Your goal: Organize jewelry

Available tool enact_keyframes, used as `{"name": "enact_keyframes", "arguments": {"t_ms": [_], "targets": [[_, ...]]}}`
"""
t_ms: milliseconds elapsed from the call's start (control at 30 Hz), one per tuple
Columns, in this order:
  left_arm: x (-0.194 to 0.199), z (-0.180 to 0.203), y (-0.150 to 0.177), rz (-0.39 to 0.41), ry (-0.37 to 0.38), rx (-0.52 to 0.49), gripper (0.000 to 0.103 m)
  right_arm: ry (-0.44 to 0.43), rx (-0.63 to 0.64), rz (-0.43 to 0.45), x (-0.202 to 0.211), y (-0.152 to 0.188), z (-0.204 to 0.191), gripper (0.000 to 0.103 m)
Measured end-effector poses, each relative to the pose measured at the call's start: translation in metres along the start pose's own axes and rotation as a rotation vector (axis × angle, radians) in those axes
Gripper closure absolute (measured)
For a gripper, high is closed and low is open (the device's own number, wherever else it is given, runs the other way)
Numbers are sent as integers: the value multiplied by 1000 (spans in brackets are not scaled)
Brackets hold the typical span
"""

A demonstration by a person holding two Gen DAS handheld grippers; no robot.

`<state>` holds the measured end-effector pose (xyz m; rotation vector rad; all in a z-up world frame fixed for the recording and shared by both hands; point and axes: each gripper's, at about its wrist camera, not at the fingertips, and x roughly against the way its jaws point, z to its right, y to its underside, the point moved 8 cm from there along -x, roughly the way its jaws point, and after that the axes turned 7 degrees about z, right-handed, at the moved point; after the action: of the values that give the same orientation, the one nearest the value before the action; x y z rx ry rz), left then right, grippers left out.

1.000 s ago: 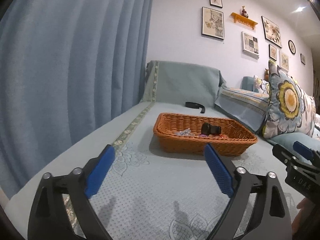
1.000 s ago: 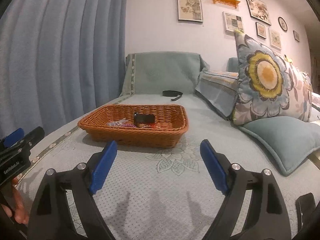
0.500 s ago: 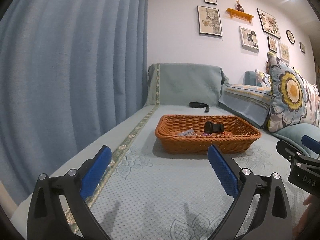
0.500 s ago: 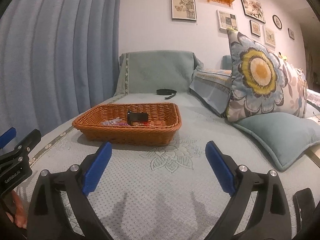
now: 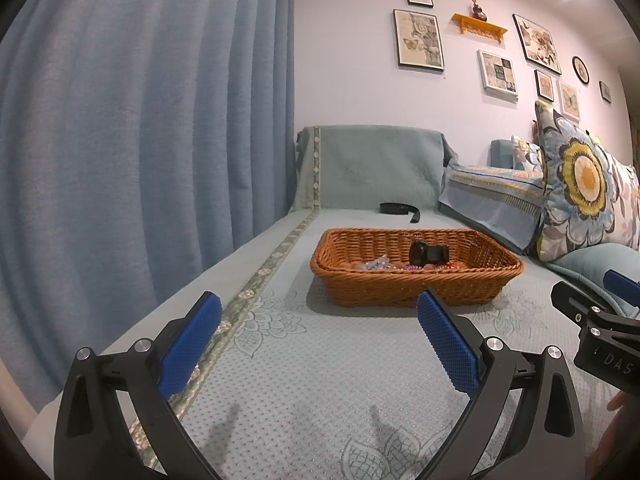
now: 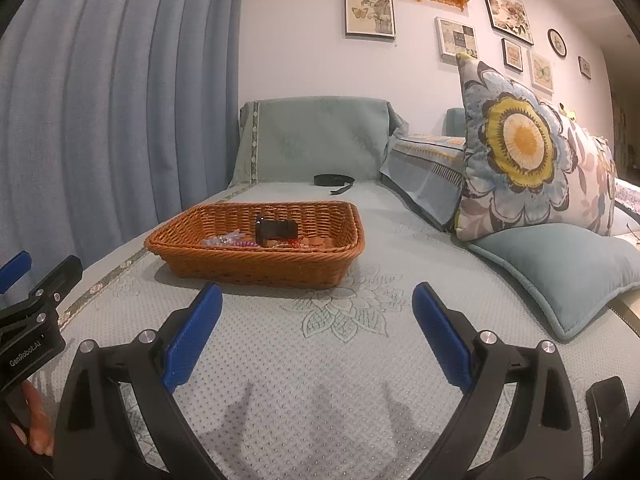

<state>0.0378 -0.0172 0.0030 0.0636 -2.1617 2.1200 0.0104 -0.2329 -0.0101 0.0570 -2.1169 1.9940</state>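
Note:
An orange wicker basket stands on the grey-green sofa cover ahead of both grippers. Inside lie a dark round case, a clear sparkly piece and small pink, red and orange beaded pieces. My left gripper is open and empty, low over the cover, short of the basket. My right gripper is open and empty, also short of the basket. Each gripper shows at the edge of the other's view.
A black strap lies on the cover behind the basket. A floral pillow and a teal cushion sit to the right. A blue curtain hangs along the left edge of the sofa.
Both grippers have drifted slightly and levelled, so the basket sits a little differently in each view. Both stay open and empty. Nothing in the basket has moved.

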Motion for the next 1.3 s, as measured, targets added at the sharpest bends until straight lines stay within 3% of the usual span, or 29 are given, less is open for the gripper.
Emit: {"name": "enact_keyframes", "arguments": {"t_ms": [1300], "targets": [[-3, 0, 2, -13, -11, 3, 8, -18, 10, -13, -1, 2, 0, 11]]}}
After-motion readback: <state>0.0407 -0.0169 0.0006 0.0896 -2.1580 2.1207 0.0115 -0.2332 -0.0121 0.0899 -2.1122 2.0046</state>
